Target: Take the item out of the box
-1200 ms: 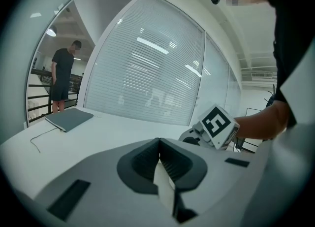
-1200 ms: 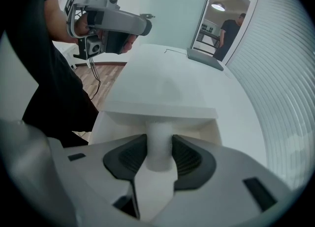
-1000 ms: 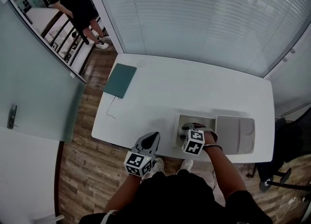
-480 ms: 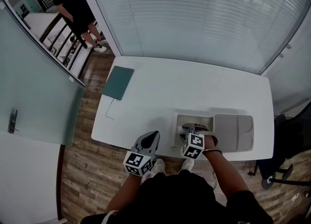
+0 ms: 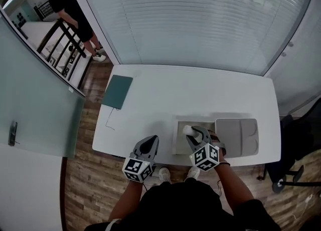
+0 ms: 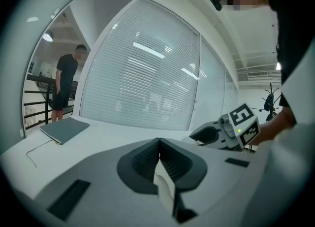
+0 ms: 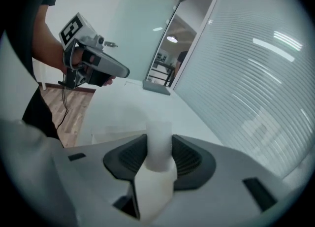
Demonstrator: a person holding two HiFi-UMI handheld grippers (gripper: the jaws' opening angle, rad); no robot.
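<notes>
The right gripper (image 7: 160, 148) is clamping a small white cylinder (image 7: 158, 133) between its dark ribbed pads (image 7: 129, 158), with one end sticking out past the jaw tips. In the head view the item is hanging in the lower middle of the frame, over the upper left part of the shallow grey open box (image 5: 178, 147). A pale grey lid (image 5: 239, 136) is lying against the box's right side. I cannot tell whether the cylinder is clear of the box wall. The left gripper (image 5: 150, 141), jaws together on nothing, is hovering at the lower left by the edge of the white table (image 5: 200, 94). To do this step well, the squeeze should be kept even, since a smooth round piece is likely to slip or swivel. The lift should go straight up until the rim is cleared. Only then should the item travel sideways to bare tabletop, without nudging the box.
</notes>
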